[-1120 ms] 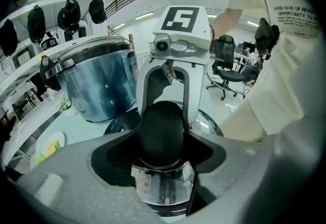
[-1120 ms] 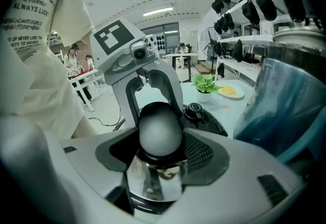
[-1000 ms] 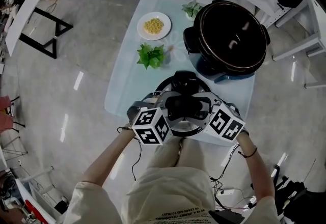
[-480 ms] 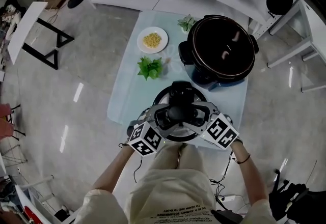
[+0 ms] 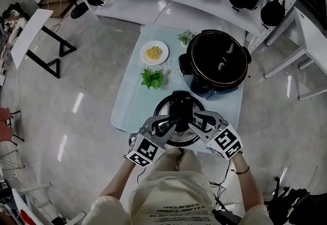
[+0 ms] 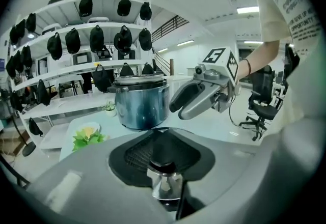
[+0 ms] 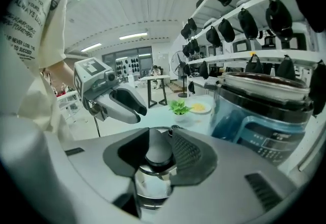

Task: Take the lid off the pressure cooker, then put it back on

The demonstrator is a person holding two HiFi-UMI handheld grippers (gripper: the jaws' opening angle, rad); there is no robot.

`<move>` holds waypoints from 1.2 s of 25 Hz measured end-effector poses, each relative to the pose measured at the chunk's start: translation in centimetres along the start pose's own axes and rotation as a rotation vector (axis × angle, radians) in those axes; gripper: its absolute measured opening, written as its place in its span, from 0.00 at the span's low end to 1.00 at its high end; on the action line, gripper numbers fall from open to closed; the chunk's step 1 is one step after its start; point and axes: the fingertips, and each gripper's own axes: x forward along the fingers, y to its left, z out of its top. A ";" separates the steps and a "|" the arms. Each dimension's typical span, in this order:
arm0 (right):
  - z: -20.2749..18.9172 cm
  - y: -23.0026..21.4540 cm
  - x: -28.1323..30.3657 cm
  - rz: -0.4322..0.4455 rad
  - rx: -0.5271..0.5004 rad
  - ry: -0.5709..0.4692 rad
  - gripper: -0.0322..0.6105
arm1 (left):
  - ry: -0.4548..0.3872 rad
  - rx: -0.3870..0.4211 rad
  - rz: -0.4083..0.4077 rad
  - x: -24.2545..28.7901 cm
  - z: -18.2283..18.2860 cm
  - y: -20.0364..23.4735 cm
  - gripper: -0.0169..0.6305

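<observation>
Scene: seen from above, a person stands at the near end of a pale blue table with a gripper in each hand.
Pot: the round, dark-lined pressure cooker stands open at the table's far right.
Lid: the round steel lid with a black centre is at the near end, well apart from the pot.
Left gripper: the left gripper pinches the lid's black knob; its ribbed black pads press the sides.
Right gripper: the right gripper clamps the same knob from the opposite side, pads tight against it.
Bystanders: a white plate of yellow food and a green leafy sprig lie beyond the lid.
Just changed: both sets of jaws, spread wide around the knob a second ago, have just been closing onto it.
Meaning: the lid is gripped and probably lifting for its return; whether it has left the table is hard to tell.
</observation>
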 end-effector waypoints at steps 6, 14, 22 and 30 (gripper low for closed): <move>1.5 -0.1 -1.8 -0.050 0.002 -0.048 0.17 | -0.042 -0.005 0.042 -1.6 1.6 0.3 0.11; 3.6 -0.1 -3.6 -0.107 0.010 -0.129 0.06 | -0.122 -0.071 0.131 -3.5 3.8 1.2 0.08; 4.1 -0.7 -4.6 -0.108 0.031 -0.167 0.06 | -0.121 -0.131 0.198 -4.3 3.7 1.1 0.07; 4.7 -0.7 -5.1 -0.012 0.083 -0.203 0.06 | -0.104 -0.210 0.221 -3.8 3.4 0.3 0.07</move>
